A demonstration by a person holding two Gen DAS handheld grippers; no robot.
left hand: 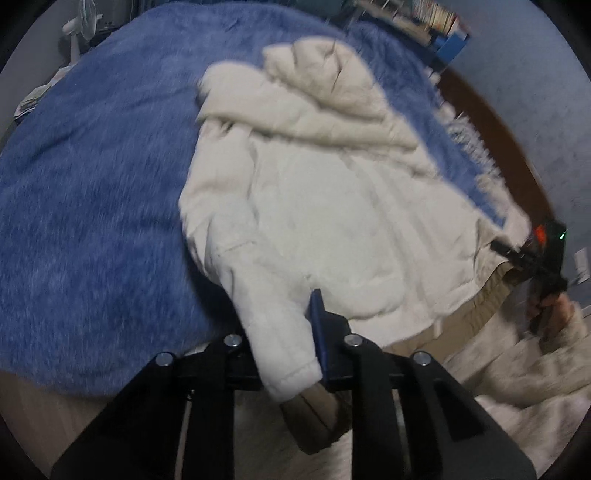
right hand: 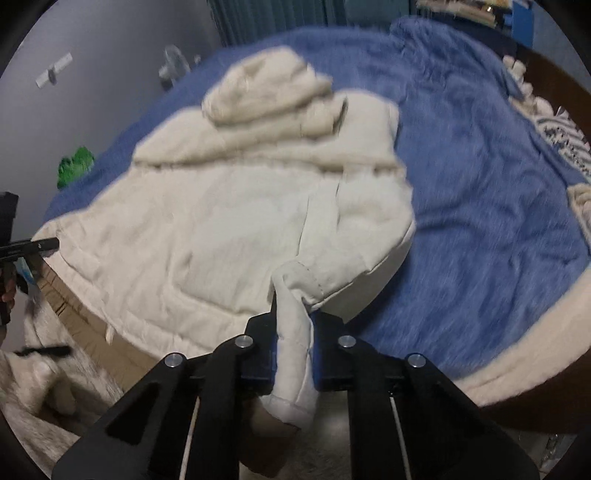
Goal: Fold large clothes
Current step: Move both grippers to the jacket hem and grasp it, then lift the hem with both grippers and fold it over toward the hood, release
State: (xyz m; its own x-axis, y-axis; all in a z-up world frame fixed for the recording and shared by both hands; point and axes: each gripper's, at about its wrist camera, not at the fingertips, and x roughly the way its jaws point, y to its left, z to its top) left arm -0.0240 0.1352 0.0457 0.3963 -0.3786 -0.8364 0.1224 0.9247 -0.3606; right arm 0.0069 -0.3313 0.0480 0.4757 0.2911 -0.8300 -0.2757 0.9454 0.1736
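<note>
A cream padded jacket (left hand: 314, 192) (right hand: 229, 206) lies spread on a blue fuzzy blanket (left hand: 92, 184) (right hand: 480, 184), its hood (left hand: 321, 74) (right hand: 258, 88) at the far end. In the left wrist view my left gripper (left hand: 290, 332) is shut on the near hem corner; one blue pad (left hand: 317, 325) shows and the other is hidden under the fabric. In the right wrist view my right gripper (right hand: 293, 325) is shut on the opposite hem corner, with a fold of cream cloth pinched between its blue pads. Each gripper also shows at the edge of the other's view: right gripper (left hand: 535, 254), left gripper (right hand: 22, 251).
A person's fuzzy pale sleeve (left hand: 554, 350) and tan trousers (left hand: 480, 314) are close to the near edge. A white fan (left hand: 79, 29) and a shelf (left hand: 424, 18) stand beyond the bed. A dark wooden frame (left hand: 491, 122), a fringed patterned cloth (right hand: 565, 140) and a green item (right hand: 74, 166) border the blanket.
</note>
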